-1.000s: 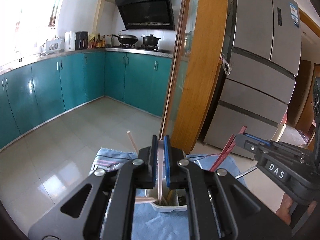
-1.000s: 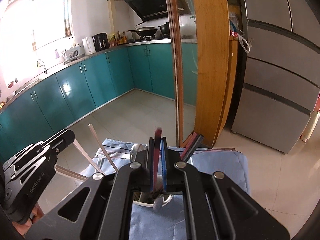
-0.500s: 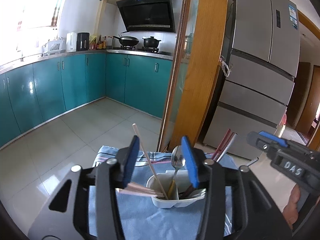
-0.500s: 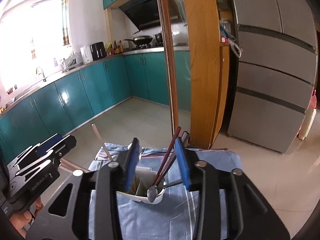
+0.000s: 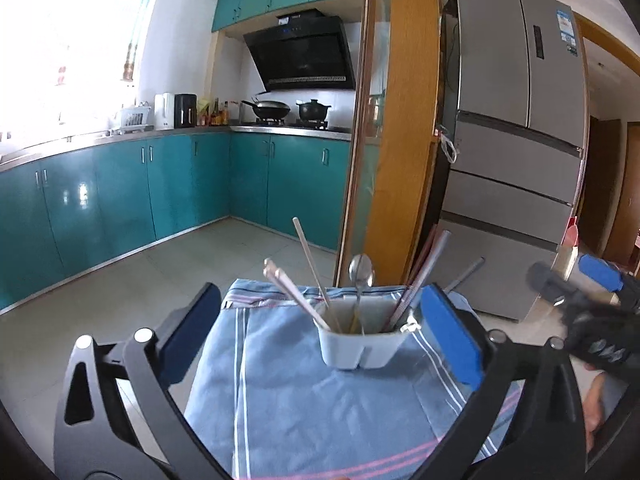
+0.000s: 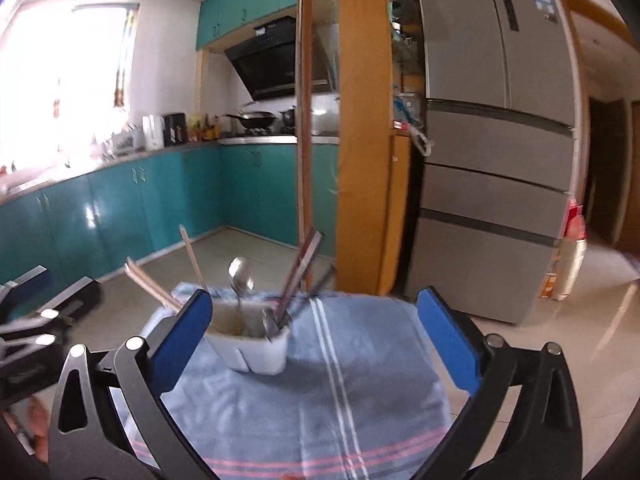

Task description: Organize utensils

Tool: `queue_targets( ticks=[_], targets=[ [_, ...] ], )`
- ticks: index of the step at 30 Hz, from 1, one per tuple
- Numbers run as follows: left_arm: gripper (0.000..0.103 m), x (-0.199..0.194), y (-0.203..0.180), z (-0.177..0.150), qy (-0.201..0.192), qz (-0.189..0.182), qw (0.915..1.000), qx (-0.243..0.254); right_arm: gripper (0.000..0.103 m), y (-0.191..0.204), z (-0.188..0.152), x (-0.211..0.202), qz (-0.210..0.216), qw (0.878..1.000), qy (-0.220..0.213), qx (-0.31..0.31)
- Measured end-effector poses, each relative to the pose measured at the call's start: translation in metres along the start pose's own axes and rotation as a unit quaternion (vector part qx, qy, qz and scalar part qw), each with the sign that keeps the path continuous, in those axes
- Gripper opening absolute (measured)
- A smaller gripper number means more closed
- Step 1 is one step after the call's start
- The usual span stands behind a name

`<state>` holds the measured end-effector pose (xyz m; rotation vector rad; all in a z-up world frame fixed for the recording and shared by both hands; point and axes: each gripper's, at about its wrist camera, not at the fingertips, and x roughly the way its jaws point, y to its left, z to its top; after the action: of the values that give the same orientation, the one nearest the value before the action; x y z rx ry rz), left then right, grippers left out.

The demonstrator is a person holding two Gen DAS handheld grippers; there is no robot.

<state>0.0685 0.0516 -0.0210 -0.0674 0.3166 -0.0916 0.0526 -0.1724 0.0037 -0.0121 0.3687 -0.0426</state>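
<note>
Both grippers are released, fingers spread wide and holding nothing. The white holder (image 5: 360,340) stands on the blue cloth (image 5: 320,408), ahead between the left gripper's (image 5: 320,340) fingers and nearer the left finger of the right gripper (image 6: 316,340). Chopsticks (image 5: 308,252) and a spoon (image 5: 361,272) lean inside it.

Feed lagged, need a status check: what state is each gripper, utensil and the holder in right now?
Left gripper: open, empty.
Right gripper: open, empty.
White plastic utensil holder: upright on blue striped cloth.
Metal spoon: standing, bowl up.
Pale chopsticks: leaning left.
Dark red chopsticks: leaning right.
</note>
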Motion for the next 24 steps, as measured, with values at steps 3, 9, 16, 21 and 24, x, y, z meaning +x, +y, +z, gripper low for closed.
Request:
queue_targets(
  ticks=[3,9,16,21,24],
  targets=[
    [0.099,-0.025,-0.006,-0.012,-0.005,0.002,0.9999,0.01,0.1,0.002,-0.023,-0.011,-0.013,1.0,0.022,-0.001],
    [0.099,-0.069,-0.015,-0.031,-0.022,0.043,0.9984,0.029,0.1,0.002,-0.047,-0.044,-0.031,0.999,0.018,-0.003],
    [0.099,-0.1,-0.023,-0.041,-0.042,0.04,0.9979,0.03,0.1,-0.004,-0.056,-0.084,-0.056,0.998,-0.025,0.005],
    [0.099,-0.118,-0.031,-0.047,-0.049,0.032,0.9975,0.039,0.1,-0.008,-0.06,-0.095,-0.054,0.998,-0.027,0.007],
    [0.099,-0.124,-0.036,-0.047,-0.053,0.03,0.9972,0.044,0.1,-0.008,-0.059,-0.102,-0.056,0.998,-0.035,0.006]
  ],
)
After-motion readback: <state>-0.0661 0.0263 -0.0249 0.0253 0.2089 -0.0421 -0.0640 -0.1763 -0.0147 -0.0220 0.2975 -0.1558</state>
